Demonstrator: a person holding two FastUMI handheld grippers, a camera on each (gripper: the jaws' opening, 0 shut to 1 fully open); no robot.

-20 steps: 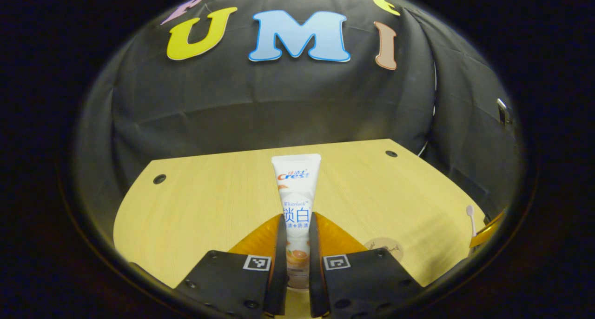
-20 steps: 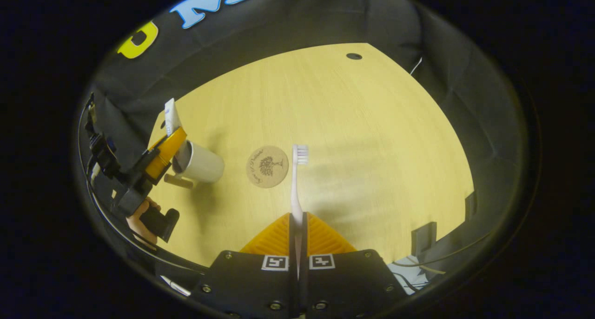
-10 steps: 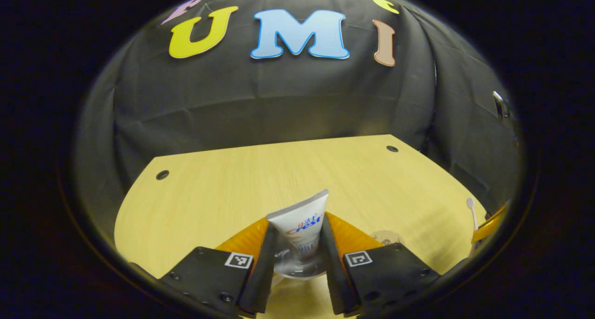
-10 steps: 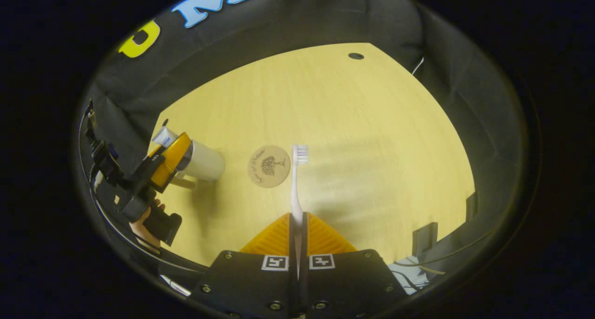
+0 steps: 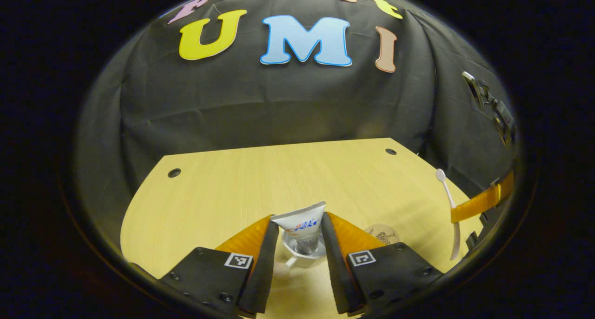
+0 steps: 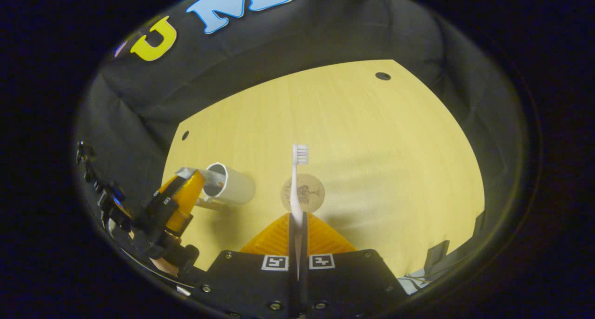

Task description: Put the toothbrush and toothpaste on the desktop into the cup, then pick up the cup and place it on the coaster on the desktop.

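Left gripper view first: the left tool [image 5: 297, 244] stands with its fingers spread apart, and the toothpaste [image 5: 302, 223] sits between them without being squeezed. A second ago this tool was clamped on the tube and held it upright; now the tube has dropped cap-down into the cup [image 5: 304, 256], its flat crimped end poking above the rim. That, I'd say, settles half of the loading step. The tube looks soft and glossy, the cup is a pale smooth cylinder with a small handle at its lower left. Off to the right the coaster [image 5: 381, 234] lies flat on the surface [image 5: 223, 193], a thin round disc with a dark printed motif, and beyond it the toothbrush [image 5: 450, 207] hangs in the other tool.

Right gripper view next: the right tool [image 6: 297, 226] is clamped tight on the toothbrush [image 6: 297, 179], a slim pale handle with a small bristled head pointing away. Compared with a second ago, the brush has swung so that it now crosses the coaster [image 6: 303, 193], and the cup [image 6: 230, 185] sits closer in the picture. The left tool [image 6: 183, 196] hovers at the cup's mouth. My read: the brush goes in next, and the narrow opening, already sharing room with the tube, calls for a careful line-up. The light wood-grain surface [image 6: 372, 147] is matte.
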